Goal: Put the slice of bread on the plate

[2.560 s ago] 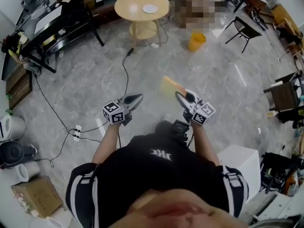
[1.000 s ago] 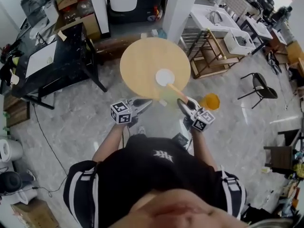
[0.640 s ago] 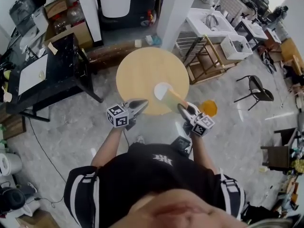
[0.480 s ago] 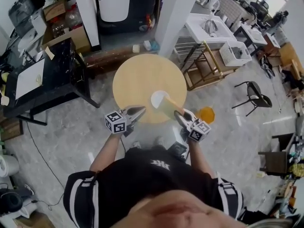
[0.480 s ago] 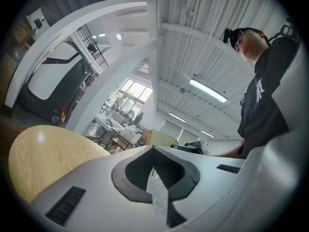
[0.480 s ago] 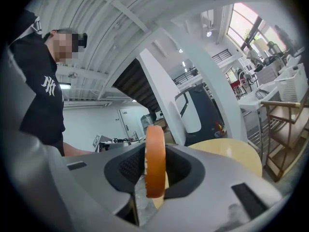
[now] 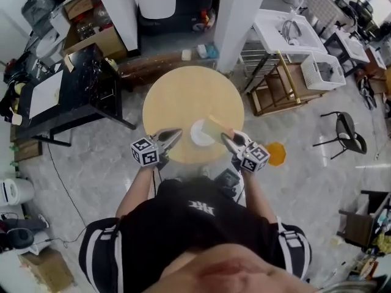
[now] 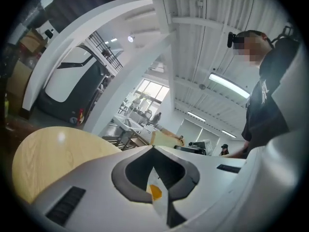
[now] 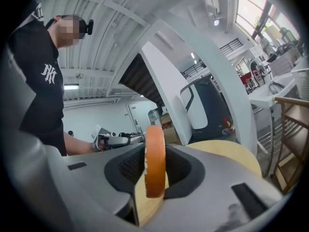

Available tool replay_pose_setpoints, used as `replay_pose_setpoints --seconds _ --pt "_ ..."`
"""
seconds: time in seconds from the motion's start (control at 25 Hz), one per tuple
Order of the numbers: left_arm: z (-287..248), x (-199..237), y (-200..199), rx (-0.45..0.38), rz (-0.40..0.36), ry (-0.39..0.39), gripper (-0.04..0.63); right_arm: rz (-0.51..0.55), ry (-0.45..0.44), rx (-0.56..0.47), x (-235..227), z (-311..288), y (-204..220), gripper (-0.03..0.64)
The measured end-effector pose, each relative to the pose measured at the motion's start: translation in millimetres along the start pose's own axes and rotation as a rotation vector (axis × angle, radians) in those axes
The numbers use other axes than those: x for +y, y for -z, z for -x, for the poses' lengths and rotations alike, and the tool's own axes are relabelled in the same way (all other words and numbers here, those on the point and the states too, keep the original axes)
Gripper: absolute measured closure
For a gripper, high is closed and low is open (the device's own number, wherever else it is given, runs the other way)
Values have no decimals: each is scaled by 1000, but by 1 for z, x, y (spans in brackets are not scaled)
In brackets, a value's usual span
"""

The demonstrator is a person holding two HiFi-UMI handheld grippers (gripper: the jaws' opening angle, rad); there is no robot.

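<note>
Bright, even room light: ceiling strip light (image 8: pixel 228 84) glows, window (image 9: pixel 263 13) blows out pinkish, fisheye bends edges, dark vignette rings both gripper views.

Orange-crusted bread slice (image 9: pixel 155 161), white plate (image 7: pixel 195 135), pale wood table (image 7: pixel 180 99), orange bucket (image 7: pixel 276 154)

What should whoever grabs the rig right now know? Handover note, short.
Left gripper: jaws together, nothing in them, at the near edge of the round table.
Right gripper: shut on the slice of bread, which is held on edge.
Plate: white, on the table's near side. In the head view the slice overlaps its right rim; its height above the plate can't be judged.
Done: slice gripped and brought to the plate.
Left: lower it, lay it flat on the plate, open the right jaws, pull back.
</note>
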State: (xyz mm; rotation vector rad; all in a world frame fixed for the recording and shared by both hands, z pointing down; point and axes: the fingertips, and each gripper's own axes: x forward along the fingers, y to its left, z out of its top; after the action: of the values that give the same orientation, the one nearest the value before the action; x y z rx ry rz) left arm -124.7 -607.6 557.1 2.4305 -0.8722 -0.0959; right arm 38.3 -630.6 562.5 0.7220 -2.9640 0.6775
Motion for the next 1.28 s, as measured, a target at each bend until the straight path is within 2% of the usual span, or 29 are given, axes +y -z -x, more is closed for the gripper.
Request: replay_pose_setpoints --seconds 0.16,0.28,0.4,0.48,0.64,0.8,1.04,1.2,1.28 --pt "-5 1 8 55 11 -56 594 -51 -40 63 -16 -1 14 522" --pt "-1 -2 14 85 47 -75 594 -70 -36 121 -16 0 19 522" --pt "-5 21 24 102 47 -67 594 -23 -6 203 -37 -21 24 522" --pt "-6 39 42 93 64 -72 594 -40 5 236 -51 -30 45 522" --pt "-12 54 95 143 141 -67 594 -208 -11 280 -59 -37 93 522" --pt "-20 52 119 164 196 -45 594 -397 -15 328 -65 -52 130 522" --pt "-19 41 131 178 240 -24 594 -607 -39 389 -73 -61 151 522" --pt "-23 41 132 185 233 -16 594 -770 -119 312 -67 -61 137 523" --pt "-26 39 132 192 221 -14 594 -794 -148 313 -59 -64 134 522"
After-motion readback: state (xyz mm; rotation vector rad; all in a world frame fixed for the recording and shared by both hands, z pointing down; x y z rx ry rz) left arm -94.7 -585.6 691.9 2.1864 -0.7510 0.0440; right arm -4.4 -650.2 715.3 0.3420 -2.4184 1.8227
